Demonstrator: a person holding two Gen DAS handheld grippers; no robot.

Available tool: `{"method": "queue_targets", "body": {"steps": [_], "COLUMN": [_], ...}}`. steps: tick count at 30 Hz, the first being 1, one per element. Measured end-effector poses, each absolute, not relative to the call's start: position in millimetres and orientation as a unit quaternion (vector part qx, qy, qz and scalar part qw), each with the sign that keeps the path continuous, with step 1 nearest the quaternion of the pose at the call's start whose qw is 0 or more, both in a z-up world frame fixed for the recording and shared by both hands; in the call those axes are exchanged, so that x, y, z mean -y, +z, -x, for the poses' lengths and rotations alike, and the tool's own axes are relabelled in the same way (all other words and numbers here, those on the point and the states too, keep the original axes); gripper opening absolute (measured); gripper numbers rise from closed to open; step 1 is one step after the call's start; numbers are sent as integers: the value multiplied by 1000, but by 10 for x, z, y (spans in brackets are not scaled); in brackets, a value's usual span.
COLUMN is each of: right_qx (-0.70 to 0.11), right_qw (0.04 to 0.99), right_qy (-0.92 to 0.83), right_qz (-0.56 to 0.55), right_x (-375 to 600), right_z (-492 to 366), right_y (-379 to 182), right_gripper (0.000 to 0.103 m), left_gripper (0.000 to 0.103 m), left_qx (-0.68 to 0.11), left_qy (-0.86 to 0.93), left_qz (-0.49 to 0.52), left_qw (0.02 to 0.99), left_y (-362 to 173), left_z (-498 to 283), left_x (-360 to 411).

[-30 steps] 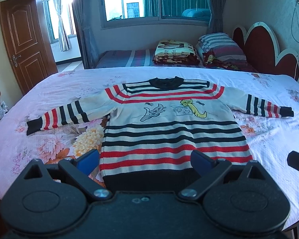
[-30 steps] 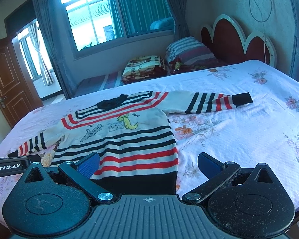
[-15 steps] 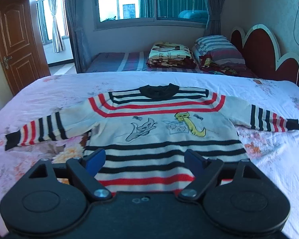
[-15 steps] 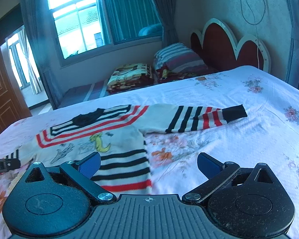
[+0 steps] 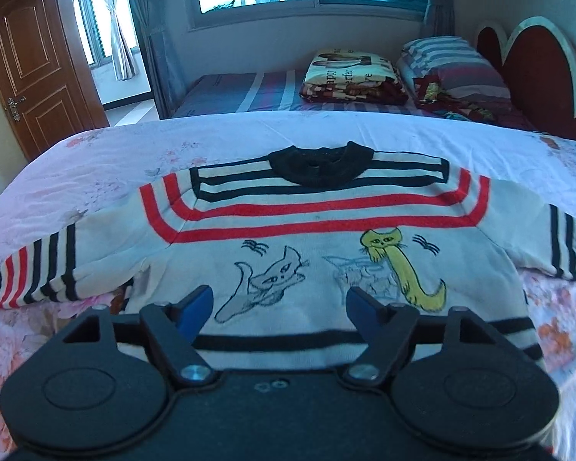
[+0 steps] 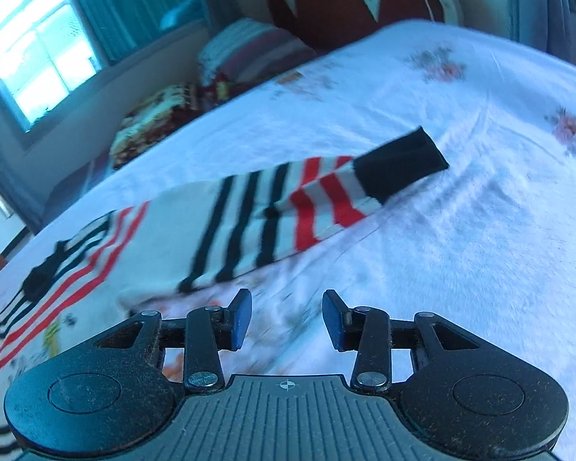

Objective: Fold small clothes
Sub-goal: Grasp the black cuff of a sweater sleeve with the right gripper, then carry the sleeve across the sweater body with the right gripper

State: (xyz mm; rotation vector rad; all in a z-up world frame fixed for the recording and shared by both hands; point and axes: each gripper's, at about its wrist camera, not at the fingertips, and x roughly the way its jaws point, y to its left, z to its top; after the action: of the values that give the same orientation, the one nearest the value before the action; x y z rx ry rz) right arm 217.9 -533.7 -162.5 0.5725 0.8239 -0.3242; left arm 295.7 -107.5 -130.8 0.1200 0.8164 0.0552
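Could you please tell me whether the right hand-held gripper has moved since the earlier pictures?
Yes. The right hand-held gripper moved toward the sweater's sleeve, nearer the headboard, its jaws closing, empty.

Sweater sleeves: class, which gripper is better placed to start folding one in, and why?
Probably the right gripper: the striped sleeve lies just ahead of its empty, closing jaws. The left gripper faces the sweater's chest.

Open floral sheet (image 6: 460, 253) lies bare right of the sweater's sleeve (image 6: 288, 207); pillows (image 5: 449, 65) and headboard (image 5: 533, 73) crowd the far side.
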Motion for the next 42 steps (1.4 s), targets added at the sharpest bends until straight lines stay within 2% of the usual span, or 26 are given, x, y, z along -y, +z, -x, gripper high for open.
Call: {"method": "queue_targets", "body": {"steps": [5, 7, 8, 11, 13, 14, 15, 17, 18, 21, 28, 33, 37, 42], "right_qx": [-396, -395, -391, -381, -373, -366, -360, -358, -358, -348, -313, -302, -312, -342], "right_qw": [840, 832, 830, 836, 835, 834, 834, 830, 830, 838, 899, 936, 945, 936], "right_qy": [-197, -210, -215, -219, -223, -225, -227, -235, -239, -239, -199, -107, -24, 63], "right_qz": [-314, -328, -334, -327, -338, -346, -351, -356, -355, -346, -231, -143, -96, -52], "right_x": [5818, 5969, 6025, 6101, 6135, 6153, 6171, 6202, 6208, 6178, 5502, 4422, 3421, 2311], "right_z": [-2522, -2630, -2673, -2764, -2790, -2800, -2807, -2847, -2853, -2843, -2936, -3142, -3329, -3508], "right_y": [-1925, -2012, -2045, -2063, -2075, -2077, -2075, -2085, -2086, -2046, -1489, -1097, -1087, -1405], "right_gripper": [41, 60, 75, 77, 76, 72, 58, 44, 33, 19, 15, 15, 15, 15], "left_gripper": [64, 63, 63, 63, 59, 58, 57, 54, 52, 46, 40, 40, 42, 44], "left_qx": [-405, -409, -410, -413, -415, -416, -417, -418, -416, -413, -411, -409, -405, -406], "left_qy": [31, 35, 37, 42, 44, 44, 44, 44, 43, 43, 26, 15, 15, 20], "left_qz": [-70, -73, -75, -77, -78, -78, -78, -78, -78, -77, -55, -33, -17, -2], "left_qw": [911, 909, 908, 907, 906, 905, 904, 904, 905, 906, 910, 912, 914, 914], "left_y": [-1461, -1503, -1515, -1543, -1552, -1555, -1556, -1550, -1544, -1522, -1455, -1377, -1331, -1332], "left_z": [-3307, -3401, -3435, -3487, -3501, -3507, -3504, -3515, -3512, -3514, -3565, -3602, -3598, -3590], "left_x": [1193, 1221, 1226, 1241, 1233, 1229, 1221, 1196, 1176, 1095, 801, 490, 187, -148]}}
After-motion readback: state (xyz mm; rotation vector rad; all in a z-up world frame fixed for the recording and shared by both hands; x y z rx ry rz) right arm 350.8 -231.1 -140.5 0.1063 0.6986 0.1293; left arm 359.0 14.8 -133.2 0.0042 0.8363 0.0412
